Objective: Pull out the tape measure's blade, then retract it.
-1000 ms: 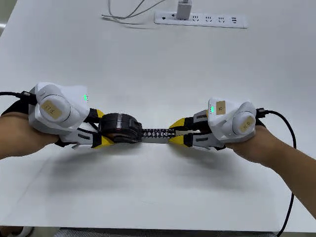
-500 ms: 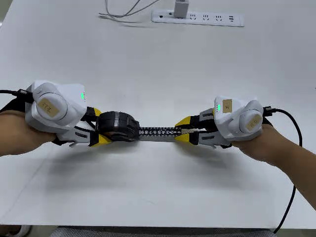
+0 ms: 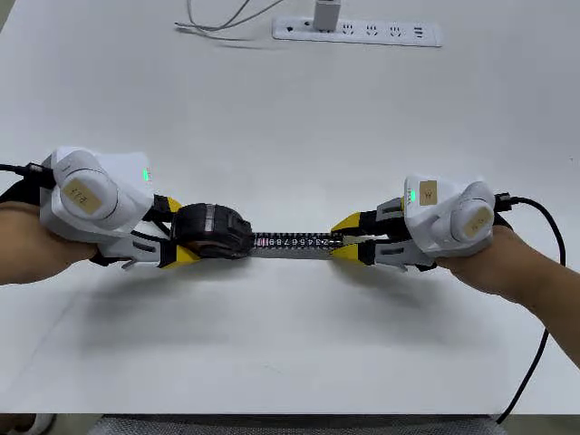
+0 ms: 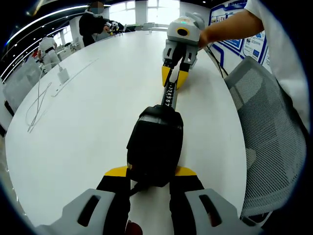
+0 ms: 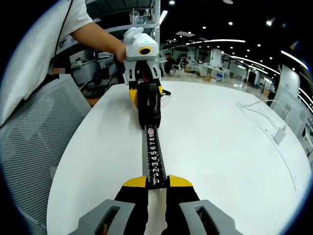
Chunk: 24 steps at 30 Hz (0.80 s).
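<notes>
A black tape measure case (image 3: 213,230) rests on the white table (image 3: 290,127), and my left gripper (image 3: 179,231) is shut on its rear end. In the left gripper view the case (image 4: 155,145) sits between the yellow fingertips. Its blade (image 3: 295,242), black with white numerals, stretches rightward to my right gripper (image 3: 346,237), which is shut on the blade's tip. Along the right gripper view the blade (image 5: 152,154) runs straight from my right gripper (image 5: 156,182) to the case (image 5: 148,105). In the left gripper view the blade (image 4: 168,94) reaches the far right gripper (image 4: 173,77).
A white power strip (image 3: 357,32) with a plugged charger and loose cables (image 3: 222,20) lies at the table's far edge. The near table edge runs just below both hands. A grey mesh chair (image 4: 264,137) stands beside the table.
My right gripper has moved right, away from the case, drawing more blade out. The left gripper and case have stayed roughly in place.
</notes>
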Each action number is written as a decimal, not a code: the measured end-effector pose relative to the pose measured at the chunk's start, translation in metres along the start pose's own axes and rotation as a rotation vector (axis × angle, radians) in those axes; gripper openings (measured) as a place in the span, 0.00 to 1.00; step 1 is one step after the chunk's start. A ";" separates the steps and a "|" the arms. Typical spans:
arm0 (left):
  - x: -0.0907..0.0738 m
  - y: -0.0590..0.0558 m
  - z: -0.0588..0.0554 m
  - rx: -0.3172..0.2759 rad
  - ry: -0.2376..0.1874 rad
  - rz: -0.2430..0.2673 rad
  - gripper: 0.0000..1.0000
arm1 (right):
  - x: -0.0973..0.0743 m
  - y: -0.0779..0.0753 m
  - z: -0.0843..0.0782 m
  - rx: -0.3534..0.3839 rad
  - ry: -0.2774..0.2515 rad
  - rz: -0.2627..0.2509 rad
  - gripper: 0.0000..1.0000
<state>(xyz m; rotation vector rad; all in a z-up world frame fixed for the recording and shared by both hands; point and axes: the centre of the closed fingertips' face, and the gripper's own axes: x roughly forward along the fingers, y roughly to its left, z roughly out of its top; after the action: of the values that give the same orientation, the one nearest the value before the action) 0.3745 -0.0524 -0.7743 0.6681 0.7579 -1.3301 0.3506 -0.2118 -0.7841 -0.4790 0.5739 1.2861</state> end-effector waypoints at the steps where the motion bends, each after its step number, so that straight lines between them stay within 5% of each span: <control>1: 0.000 0.000 0.000 -0.003 -0.001 0.000 0.26 | -0.001 0.001 0.000 0.001 0.002 -0.001 0.09; 24: 0.000 -0.001 0.000 -0.005 -0.001 0.003 0.26 | -0.028 0.002 -0.018 0.003 0.047 -0.023 0.08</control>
<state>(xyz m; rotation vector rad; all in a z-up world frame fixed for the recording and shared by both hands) 0.3738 -0.0524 -0.7739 0.6650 0.7588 -1.3252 0.3415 -0.2432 -0.7799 -0.5130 0.6078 1.2552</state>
